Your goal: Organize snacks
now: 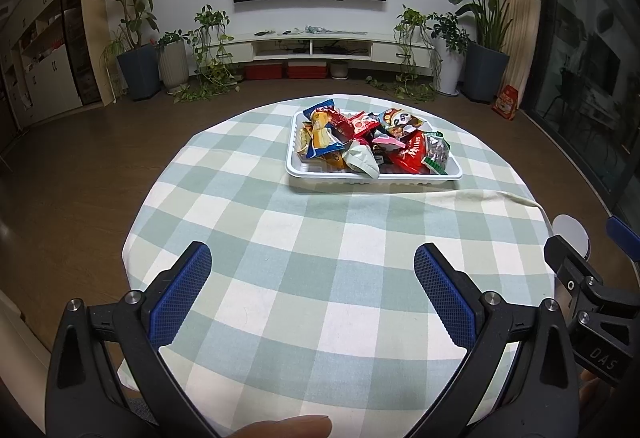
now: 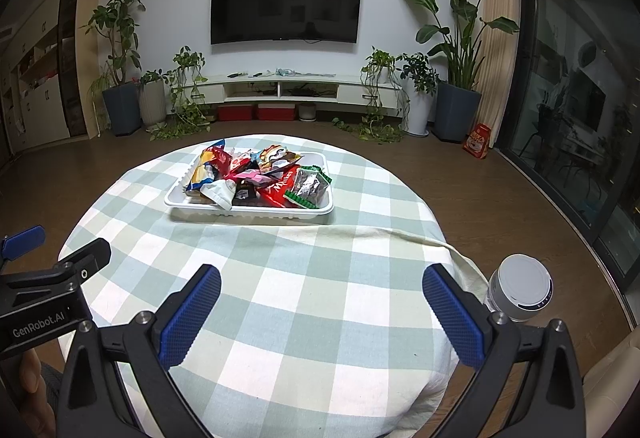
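Snacks heaped in a tray, both claws empty and spread

The white tray (image 1: pixel 374 177) sits on the far half of the checked tablecloth (image 1: pixel 320 278), well apart from the left gripper (image 1: pixel 312 278) and right gripper (image 2: pixel 320 296), each with its jaws wide apart and holding nothing. The snack packets (image 2: pixel 260 178) look light, soft, crinkly and likely slippery; pinching a flat sealed edge should hold better than squeezing the puffed middle.
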Demonstrator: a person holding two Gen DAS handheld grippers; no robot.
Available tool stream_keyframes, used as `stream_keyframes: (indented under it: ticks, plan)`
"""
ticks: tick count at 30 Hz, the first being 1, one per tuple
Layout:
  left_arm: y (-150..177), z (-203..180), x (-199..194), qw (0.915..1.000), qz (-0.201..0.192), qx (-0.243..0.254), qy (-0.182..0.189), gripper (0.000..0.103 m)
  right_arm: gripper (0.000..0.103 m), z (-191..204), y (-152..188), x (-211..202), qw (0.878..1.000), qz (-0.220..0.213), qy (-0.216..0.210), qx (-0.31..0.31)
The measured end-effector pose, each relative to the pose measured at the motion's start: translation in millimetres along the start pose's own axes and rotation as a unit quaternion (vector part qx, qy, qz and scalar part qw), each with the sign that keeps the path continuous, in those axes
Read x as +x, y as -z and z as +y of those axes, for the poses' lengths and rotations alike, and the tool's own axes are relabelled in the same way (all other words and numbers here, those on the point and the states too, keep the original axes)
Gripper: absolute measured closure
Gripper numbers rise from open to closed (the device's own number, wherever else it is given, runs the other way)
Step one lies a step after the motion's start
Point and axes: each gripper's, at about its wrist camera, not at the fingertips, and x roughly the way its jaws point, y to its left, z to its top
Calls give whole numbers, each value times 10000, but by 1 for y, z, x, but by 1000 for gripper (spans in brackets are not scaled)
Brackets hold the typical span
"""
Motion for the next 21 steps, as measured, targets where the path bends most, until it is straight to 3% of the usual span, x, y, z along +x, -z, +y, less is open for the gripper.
stream_keyframes:
  ticks: [9, 16, 21]
  plan:
    - [2, 1, 0, 10000, 18, -22, 22, 0, 0, 1, 3, 0, 10000, 17, -20, 9]
    - [11, 0, -6, 9995, -153, -21, -268, 0, 0, 2, 13, 0, 10000, 51, -45, 6]
    - [12, 4, -7, 9997, -154, -16, -197, 0, 0, 1, 13, 1, 10000, 65, -50, -7]
